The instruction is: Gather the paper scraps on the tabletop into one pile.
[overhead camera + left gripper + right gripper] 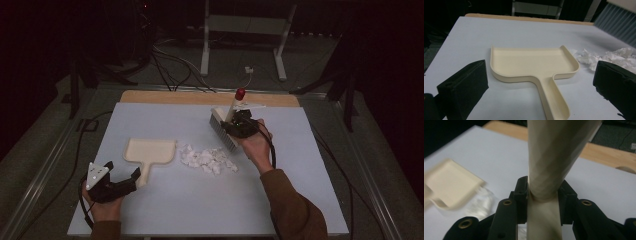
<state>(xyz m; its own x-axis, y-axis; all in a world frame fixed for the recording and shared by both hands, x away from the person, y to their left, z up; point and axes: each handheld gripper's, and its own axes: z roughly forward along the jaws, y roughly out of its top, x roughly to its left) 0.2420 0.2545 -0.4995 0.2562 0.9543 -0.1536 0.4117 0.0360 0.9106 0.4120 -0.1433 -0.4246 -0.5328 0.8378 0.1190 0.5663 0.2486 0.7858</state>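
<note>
Right gripper (239, 125) is clamped on the cream handle of a hand brush (225, 131), bristles hanging clear of the table at about one o'clock from the scraps of crumpled white paper (209, 159). Left gripper (131, 179) waits with jaws spread either side of the dustpan (150, 151) handle, probably not touching it. Close on that handle first, tip the pan's lip down toward three o'clock, then sweep in short low strokes toward nine.
</note>
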